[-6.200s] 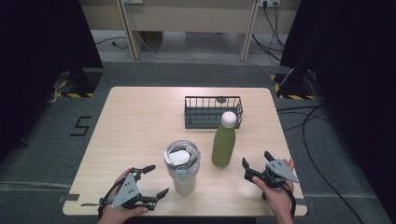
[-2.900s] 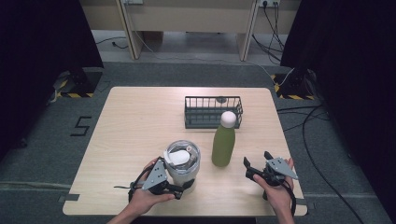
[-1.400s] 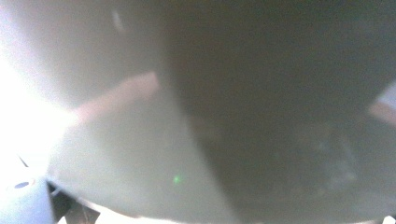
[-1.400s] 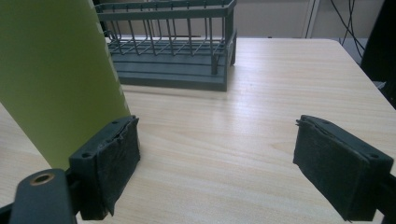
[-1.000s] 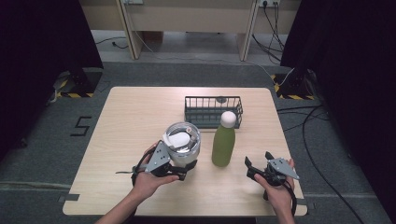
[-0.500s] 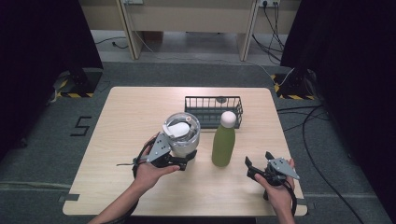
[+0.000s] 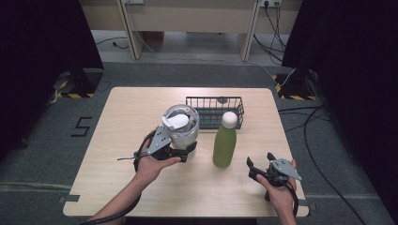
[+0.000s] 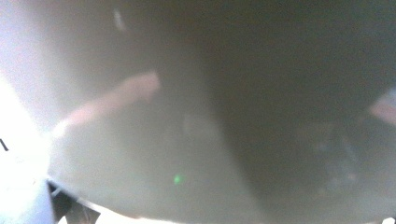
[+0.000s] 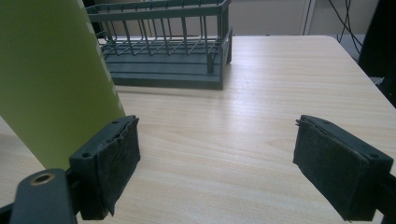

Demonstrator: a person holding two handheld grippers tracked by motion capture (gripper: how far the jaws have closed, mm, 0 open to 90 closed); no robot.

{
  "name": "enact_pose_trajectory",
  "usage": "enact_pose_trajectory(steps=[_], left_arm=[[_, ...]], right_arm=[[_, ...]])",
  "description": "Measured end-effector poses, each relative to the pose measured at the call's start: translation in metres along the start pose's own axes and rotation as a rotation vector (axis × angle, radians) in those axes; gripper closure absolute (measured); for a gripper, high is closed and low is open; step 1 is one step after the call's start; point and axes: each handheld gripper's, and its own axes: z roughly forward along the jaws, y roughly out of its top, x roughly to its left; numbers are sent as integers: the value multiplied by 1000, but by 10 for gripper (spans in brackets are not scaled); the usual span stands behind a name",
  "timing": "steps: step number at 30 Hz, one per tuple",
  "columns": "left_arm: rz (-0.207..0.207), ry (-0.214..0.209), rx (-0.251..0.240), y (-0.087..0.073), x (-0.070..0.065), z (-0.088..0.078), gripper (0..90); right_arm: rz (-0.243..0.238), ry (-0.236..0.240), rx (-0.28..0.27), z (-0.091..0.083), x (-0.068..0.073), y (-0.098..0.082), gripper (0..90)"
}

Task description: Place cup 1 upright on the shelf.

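While the left gripper (image 7: 176,151) grips the tumbler (image 7: 182,125), the right one idles near the desk's near right corner.

Tumbler: clear cylinder, white lid on top; held near desk centre, left of the bottle and in front of the basket's left end. Whether its base touches the desk cannot be told.
Left gripper fingers: clamped on the tumbler's lower body, high view.
Left gripper view: blurred grey-white curved surface pressed close to the lens (image 8: 140,140); nothing sharp.
Bottle (image 7: 225,140): matte green, smooth, rounded white cap; upright, just right of the tumbler. In the right gripper view its green wall (image 9: 51,79) is cut off at top and left.
Basket (image 7: 216,111): dark grey wire, rectangular, solid base band; behind tumbler and bottle. A small round object inside, too small to identify.
Right gripper (image 7: 263,165): fingers apart, nothing between them; pads (image 9: 116,158) are black, fibrous, frayed at the edges. Left pad close beside the bottle's base; contact cannot be told.
Desk (image 7: 141,108): pale wood-grain laminate, rounded corners.
Open room: bare wood across the left half and the right strip beside the basket; bare wood between the right fingers.
Edges: right hand (image 7: 281,197) close to the near edge.
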Motion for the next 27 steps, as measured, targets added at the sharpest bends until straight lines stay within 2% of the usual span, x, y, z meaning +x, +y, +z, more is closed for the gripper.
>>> enact_pose_trajectory(steps=[27], left_arm=[[21, 53, -11, 21, 20, 22, 88]], right_arm=[[6, -3, 6, 1, -1, -1, 146]])
